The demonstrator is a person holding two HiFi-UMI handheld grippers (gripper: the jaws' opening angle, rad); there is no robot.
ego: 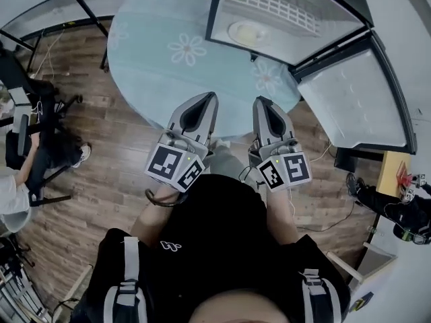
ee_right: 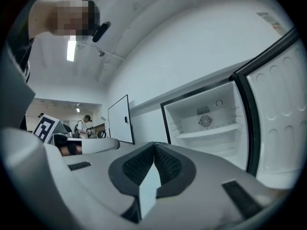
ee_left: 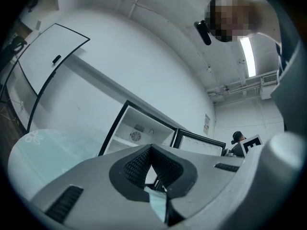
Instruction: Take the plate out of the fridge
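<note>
Two empty grippers, the left gripper [ego: 204,98] and the right gripper [ego: 263,102], are squeezed shut and wait by the tabletop [ego: 151,56], since the plate [ego: 248,32] sits well apart, inside the open fridge [ego: 214,12].

I wear a black top [ego: 209,234] with a small white logo [ego: 170,245] on its chest. A grey strap [ego: 129,274] with a dark buckle runs over each shoulder of that top. Ahead of the top, my left gripper [ego: 204,98] and right gripper [ego: 262,101] are smooth grey shells tapering to a point. Each carries a marker cube [ego: 174,167] of black-and-white squares with a tiny green light on it. The pads [ee_left: 136,164] are black and finely ribbed, set in dark collars.
</note>
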